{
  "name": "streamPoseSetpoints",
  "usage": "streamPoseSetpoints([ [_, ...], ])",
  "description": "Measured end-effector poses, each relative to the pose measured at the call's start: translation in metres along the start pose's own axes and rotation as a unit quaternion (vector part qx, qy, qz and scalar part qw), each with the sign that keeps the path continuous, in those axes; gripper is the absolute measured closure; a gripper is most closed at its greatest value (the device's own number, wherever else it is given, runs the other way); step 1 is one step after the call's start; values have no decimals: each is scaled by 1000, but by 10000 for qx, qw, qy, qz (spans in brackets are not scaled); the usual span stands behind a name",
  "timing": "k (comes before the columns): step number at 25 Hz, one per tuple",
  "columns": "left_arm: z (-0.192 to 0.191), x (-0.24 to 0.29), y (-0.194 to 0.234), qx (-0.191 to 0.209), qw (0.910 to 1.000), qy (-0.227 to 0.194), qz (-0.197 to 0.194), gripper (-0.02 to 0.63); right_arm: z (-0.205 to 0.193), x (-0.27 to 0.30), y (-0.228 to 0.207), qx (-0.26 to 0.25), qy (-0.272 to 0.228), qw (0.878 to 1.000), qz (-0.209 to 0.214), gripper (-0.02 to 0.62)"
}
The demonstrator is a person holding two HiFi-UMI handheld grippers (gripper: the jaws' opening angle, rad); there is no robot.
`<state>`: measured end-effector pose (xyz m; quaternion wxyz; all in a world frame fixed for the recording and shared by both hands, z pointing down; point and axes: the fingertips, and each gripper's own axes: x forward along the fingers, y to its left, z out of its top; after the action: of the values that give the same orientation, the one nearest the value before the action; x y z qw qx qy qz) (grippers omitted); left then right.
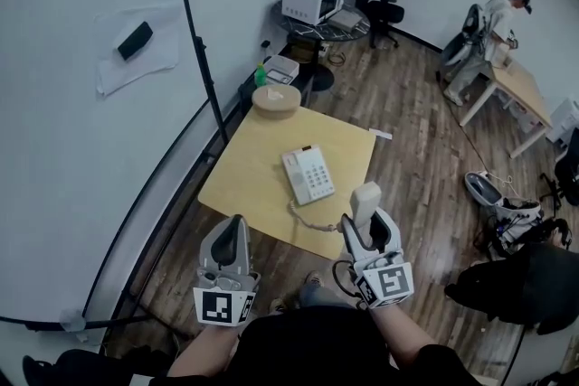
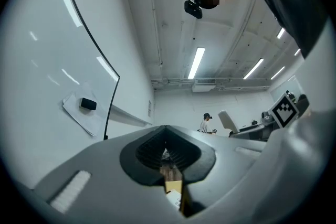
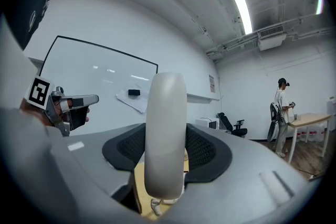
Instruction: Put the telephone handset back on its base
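R gripper [image 1: 367, 232]: jaws clamped on handset [image 1: 365, 202], gripping it approx. mid-length. Handset stands upright, its upper end clear above the jaws. In right gripper view it fills the gap between the pads, pale and rounded, with its lower end showing below them. It is held over the near R edge of desk [image 1: 249, 160], off the base [image 1: 308, 174] and apart from it. Base lies flat at mid-desk, keypad up, turned slightly askew to the desk edges. Coiled cord [image 1: 314, 219] runs from the base's near end along the desk top toward the handset. Its join to the handset cannot be made out. L gripper [image 1: 236, 238]: jaws together, nothing between them. Left gripper view shows the pads meeting, with only a thin slit lower down through which a bit of desk shows. It is held off the near L edge of the desk, level w/ the R gripper, well apart from base and handset, touching nothing. Round box [image 1: 276, 100] sits at the far corner of the desk, well apart from the base. Whiteboard [image 1: 81, 149] at L carries an eraser [image 1: 136, 41] on a paper sheet. Person [image 1: 496, 24] stands at a far desk [image 1: 520, 86], upper R.
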<state>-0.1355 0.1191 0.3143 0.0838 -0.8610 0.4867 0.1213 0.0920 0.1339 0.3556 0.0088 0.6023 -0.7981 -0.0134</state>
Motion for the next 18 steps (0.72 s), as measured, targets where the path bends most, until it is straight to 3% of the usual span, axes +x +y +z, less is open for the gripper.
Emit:
streamPoseSetpoints([
  [6,-11,31,11,62,10000,-29,62,607,-9,41,-10,86,95,9999,87,367],
  [18,-56,120,39,263,9984,242,443,607,-71,144,-49,460,697,9949,571,367],
])
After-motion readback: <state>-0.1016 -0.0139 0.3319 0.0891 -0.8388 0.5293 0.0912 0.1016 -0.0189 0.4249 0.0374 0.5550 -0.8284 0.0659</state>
